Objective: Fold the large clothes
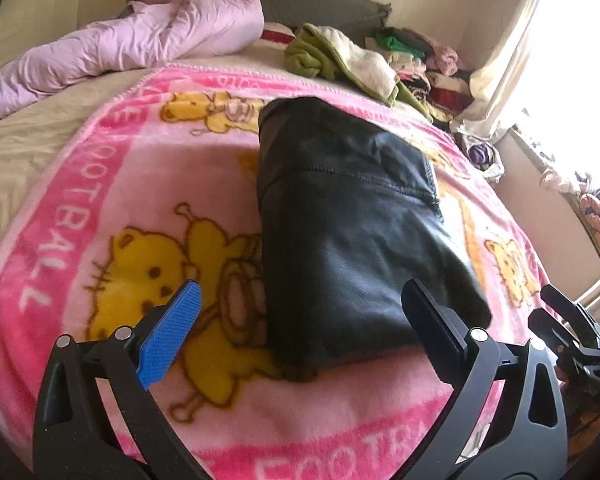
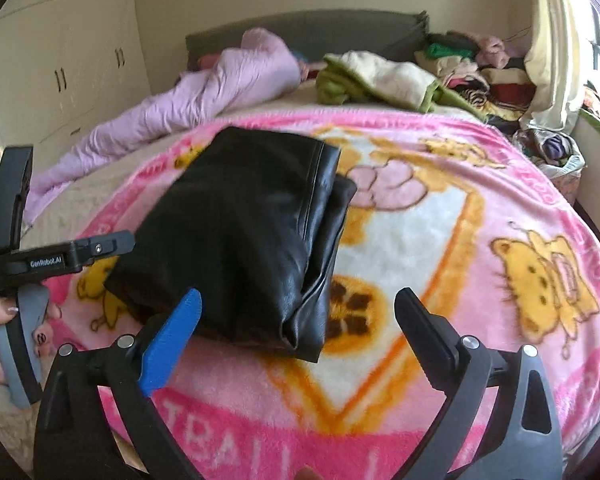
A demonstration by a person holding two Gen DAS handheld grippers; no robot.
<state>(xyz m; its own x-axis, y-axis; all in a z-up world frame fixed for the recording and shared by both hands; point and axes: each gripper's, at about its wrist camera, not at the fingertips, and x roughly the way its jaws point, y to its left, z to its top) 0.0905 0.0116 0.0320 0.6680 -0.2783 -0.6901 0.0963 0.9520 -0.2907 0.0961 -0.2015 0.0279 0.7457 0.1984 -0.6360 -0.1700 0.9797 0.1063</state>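
A black leather-like garment (image 1: pixel 340 216) lies folded into a compact rectangle on the pink cartoon blanket (image 1: pixel 140 184). It also shows in the right wrist view (image 2: pixel 244 232). My left gripper (image 1: pixel 300 304) is open and empty, just short of the garment's near edge. My right gripper (image 2: pixel 300 312) is open and empty, hovering at the garment's near right corner. The left gripper's body (image 2: pixel 60 256) and the hand holding it appear at the left of the right wrist view.
A lilac duvet (image 1: pixel 132 40) lies bunched at the head of the bed. A green and cream blanket (image 1: pixel 340 56) and a pile of clothes (image 1: pixel 428 64) sit at the back right. White wardrobes (image 2: pixel 60 60) stand on the left, a curtain (image 2: pixel 548 56) on the right.
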